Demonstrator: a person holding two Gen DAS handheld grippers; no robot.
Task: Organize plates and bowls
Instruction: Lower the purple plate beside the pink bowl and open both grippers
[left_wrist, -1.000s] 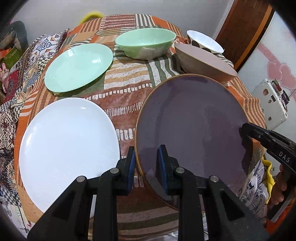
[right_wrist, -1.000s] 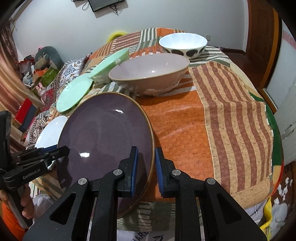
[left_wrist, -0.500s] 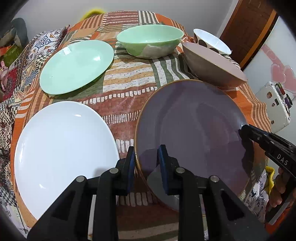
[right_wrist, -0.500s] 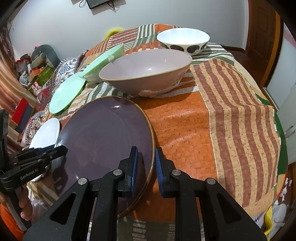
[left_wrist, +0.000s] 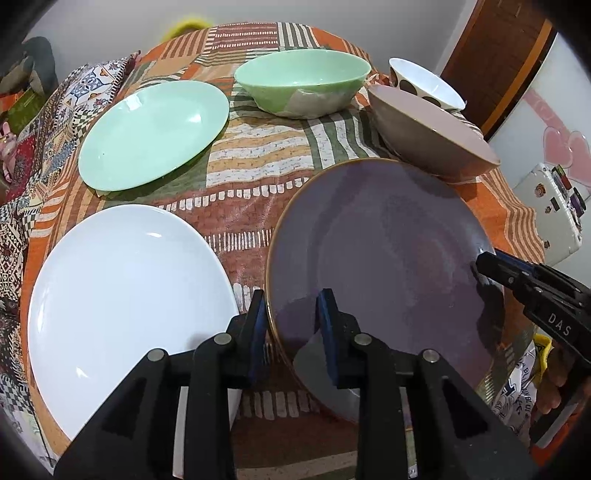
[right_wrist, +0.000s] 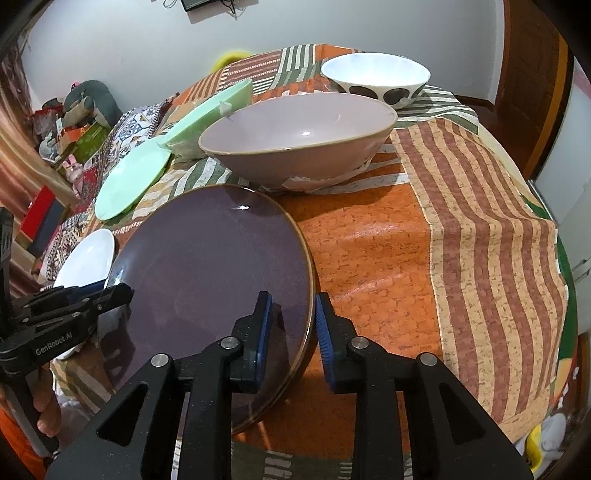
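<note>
Both tongs are straddling the rim of the purple plate (right_wrist: 207, 266): left tongs (left_wrist: 291, 328) at its left edge, right tongs (right_wrist: 293, 326) at its right edge, the latter's jaws having just been opening with a visible gap beside the rim. Whether the left pads are pressing cannot be told. Beside the purple plate, a white plate (left_wrist: 125, 306) is lying on the patterned table (right_wrist: 461, 236). Farther back are sitting a green plate (left_wrist: 155, 133), a mauve bowl (right_wrist: 299, 140), a green bowl (left_wrist: 303, 86) and a spotted white bowl (right_wrist: 376, 79).
</note>
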